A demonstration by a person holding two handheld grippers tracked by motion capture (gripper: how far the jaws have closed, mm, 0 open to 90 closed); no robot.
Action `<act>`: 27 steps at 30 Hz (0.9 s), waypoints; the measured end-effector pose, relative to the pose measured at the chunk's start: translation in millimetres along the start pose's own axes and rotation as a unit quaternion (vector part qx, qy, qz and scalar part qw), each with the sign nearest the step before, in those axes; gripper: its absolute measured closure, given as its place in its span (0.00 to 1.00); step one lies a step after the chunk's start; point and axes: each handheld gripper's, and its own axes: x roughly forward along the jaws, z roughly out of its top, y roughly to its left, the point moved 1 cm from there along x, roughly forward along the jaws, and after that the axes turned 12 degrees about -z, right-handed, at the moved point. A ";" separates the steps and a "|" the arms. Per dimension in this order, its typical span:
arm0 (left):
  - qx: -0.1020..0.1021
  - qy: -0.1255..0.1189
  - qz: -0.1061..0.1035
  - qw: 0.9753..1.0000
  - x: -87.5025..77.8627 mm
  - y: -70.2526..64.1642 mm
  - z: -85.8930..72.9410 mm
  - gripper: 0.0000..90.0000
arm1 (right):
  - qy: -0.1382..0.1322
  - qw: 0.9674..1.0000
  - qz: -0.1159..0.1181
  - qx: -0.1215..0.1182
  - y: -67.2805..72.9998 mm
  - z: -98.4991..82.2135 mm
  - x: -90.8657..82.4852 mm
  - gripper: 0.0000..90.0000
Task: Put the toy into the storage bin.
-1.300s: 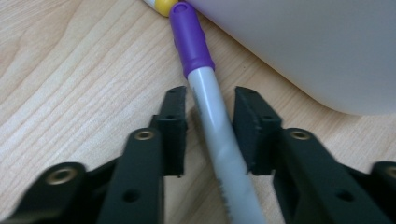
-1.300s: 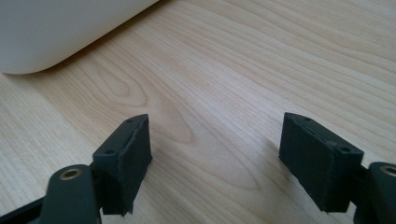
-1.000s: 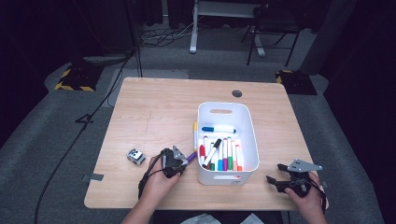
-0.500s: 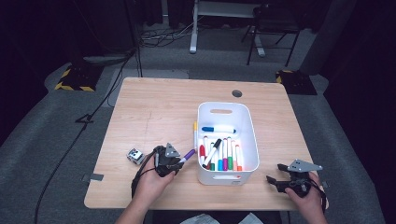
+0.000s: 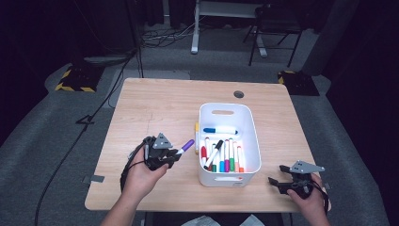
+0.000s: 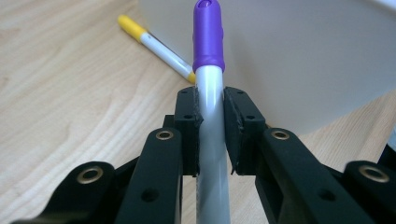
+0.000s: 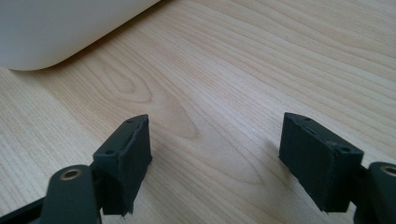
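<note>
Left of the white bin [image 5: 229,175] | left gripper [image 5: 175,153] clamped on purple-capped marker [image 6: 208,93], cap aimed binward, likely to join the markers inside | yellow-capped marker [image 6: 156,46] lies on table [image 5: 155,103] beside bin wall, apparently next | right gripper [image 7: 217,158] jaws apart, idle over bare wood.

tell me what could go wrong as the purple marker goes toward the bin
The left gripper clamps the purple marker on its smooth white barrel, so it might slip or swivel in the pads. Its cap points at the white bin wall, so it could knock the rim instead of clearing it. The yellow marker lies on the table against the bin and may get bumped.
</note>
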 end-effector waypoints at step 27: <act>0.035 -0.056 -0.019 0.998 -44.6 -10.3 60.0 0.85 | -0.001 1.000 0.000 0.005 0.6 0.9 1.3 0.28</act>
